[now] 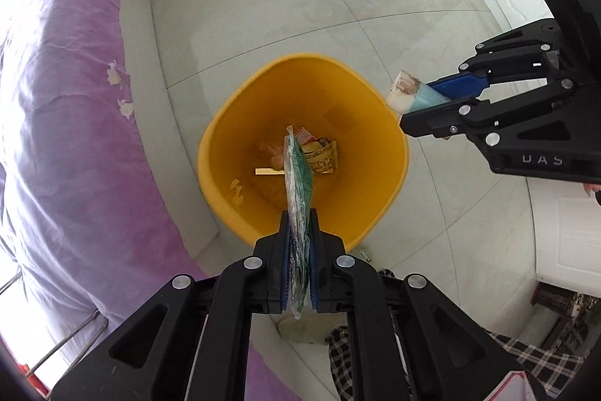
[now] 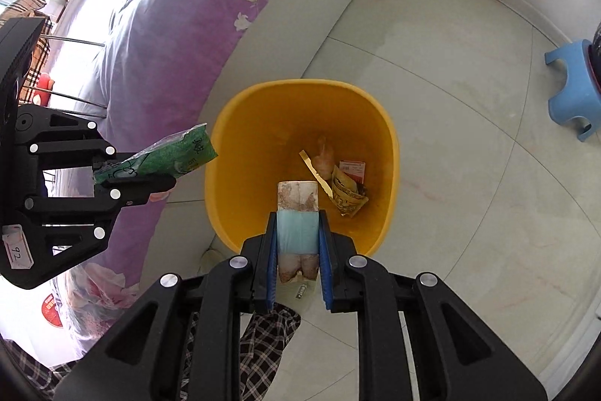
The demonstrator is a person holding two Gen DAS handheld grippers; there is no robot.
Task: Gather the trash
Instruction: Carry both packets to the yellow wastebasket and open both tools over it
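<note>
a green wrapper [image 1: 298,175] is clamped in the left gripper [image 1: 299,232] jaws and a soiled carton [image 2: 298,209] in the right gripper [image 2: 298,232] jaws, above the yellow bin [image 1: 225,123] at frame centre.

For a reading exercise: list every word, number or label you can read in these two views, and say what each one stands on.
"92": white tag on the left gripper.
"DAS", seen mirrored: body of the right gripper.
Green wrapper: printed characters, too distorted to read.
Yellow packet and red-and-white box in the yellow bin: print too small.

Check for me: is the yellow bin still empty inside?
No, the yellow bin already holds trash at its bottom, including a printed yellow wrapper and a small red and white box.
</note>
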